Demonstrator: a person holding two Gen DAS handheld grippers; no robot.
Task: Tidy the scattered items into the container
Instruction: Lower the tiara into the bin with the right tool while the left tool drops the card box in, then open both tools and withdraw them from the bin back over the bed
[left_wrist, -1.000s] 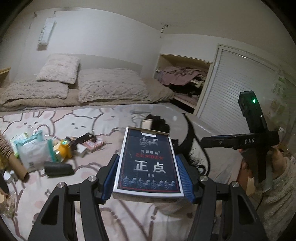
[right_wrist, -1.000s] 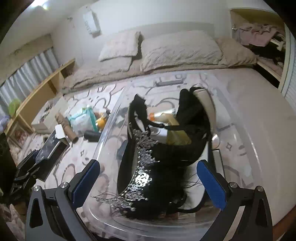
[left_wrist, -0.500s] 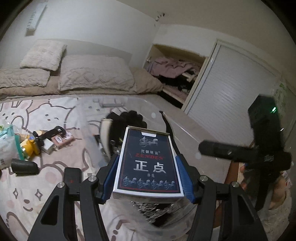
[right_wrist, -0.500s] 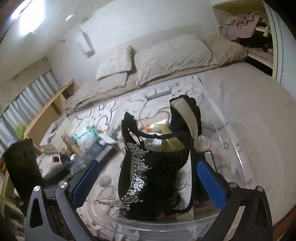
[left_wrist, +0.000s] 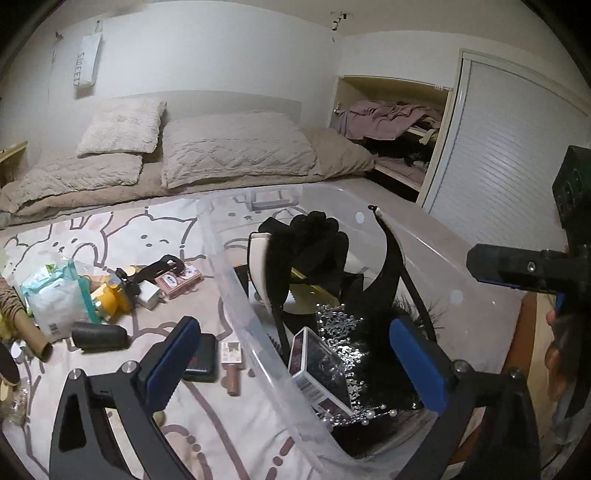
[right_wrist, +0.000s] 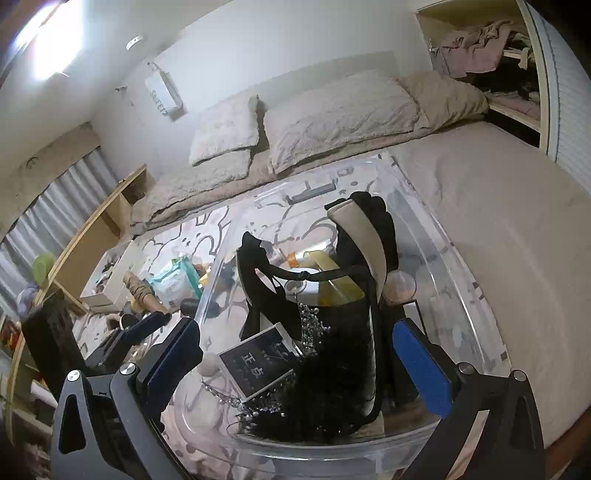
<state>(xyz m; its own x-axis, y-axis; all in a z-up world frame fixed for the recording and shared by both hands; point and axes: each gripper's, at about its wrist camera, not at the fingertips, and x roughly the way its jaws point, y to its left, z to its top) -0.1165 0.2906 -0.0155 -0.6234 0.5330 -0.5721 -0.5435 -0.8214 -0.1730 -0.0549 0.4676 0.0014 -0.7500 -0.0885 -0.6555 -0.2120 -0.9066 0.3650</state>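
Released since the earlier frame, the card box (left_wrist: 320, 369) lay in the bin (left_wrist: 236, 295) between the left gripper (left_wrist: 295, 365)'s opening jaws. Right gripper (right_wrist: 295, 363) gaped empty above the bin.

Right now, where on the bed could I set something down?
The plain beige bedspread right of the clear container is bare, as is the cartoon sheet toward the pillows. It is crowded beside the wipes pack and inside the container.

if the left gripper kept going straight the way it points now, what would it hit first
Probably the card box lying in the clear bin, on the silver tiara; the left gripper has its jaws opening, nothing between them. Depth is uncertain.
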